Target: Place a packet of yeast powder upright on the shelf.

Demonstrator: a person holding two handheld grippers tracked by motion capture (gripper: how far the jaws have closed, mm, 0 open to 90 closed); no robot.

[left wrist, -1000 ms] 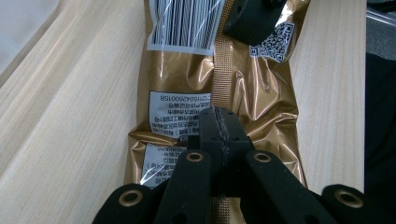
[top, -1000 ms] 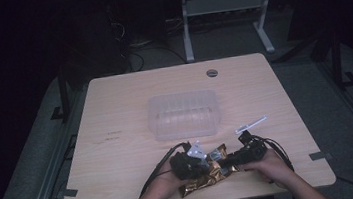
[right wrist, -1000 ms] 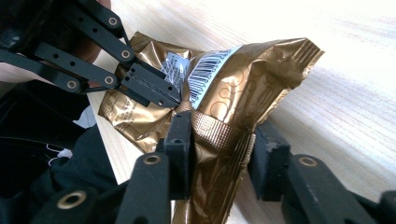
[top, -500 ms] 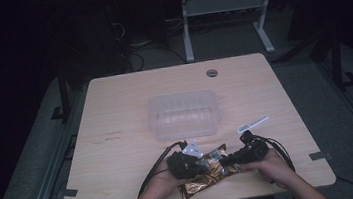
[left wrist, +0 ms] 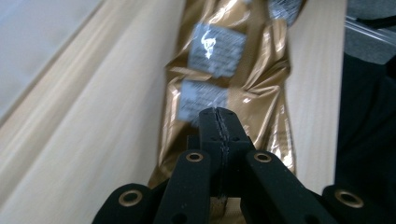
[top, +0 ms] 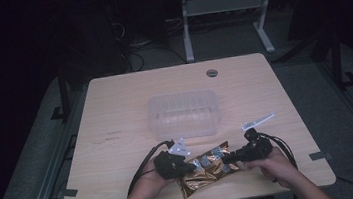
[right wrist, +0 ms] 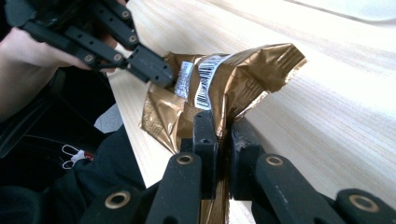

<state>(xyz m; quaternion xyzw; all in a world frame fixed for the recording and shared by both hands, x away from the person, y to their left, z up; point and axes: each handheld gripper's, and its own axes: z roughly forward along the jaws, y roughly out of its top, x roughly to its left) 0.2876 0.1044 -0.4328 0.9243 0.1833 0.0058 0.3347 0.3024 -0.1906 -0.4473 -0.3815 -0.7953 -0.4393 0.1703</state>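
A crumpled gold foil bag [top: 207, 169] with white labels lies on the wooden table [top: 116, 116] near its front edge. My left gripper [top: 191, 167] is at the bag's left end, its jaws pressed shut over the foil [left wrist: 224, 60]. The left gripper [left wrist: 218, 116] tips show no gap. My right gripper [top: 224, 158] holds the bag's right end. In the right gripper view the foil [right wrist: 252, 74] runs down between the jaws of the right gripper [right wrist: 223, 130], and the left gripper [right wrist: 161, 74] bites the far edge.
A clear plastic tub [top: 183, 114] stands at the middle of the table, just beyond the bag. A round cable hole [top: 212, 72] sits near the far edge. Cables trail from both grippers toward the front edge. A metal stand [top: 224, 8] is on the floor behind.
The two grippers have drawn slightly apart. The bag, which was bunched below them, now lies stretched out between them.
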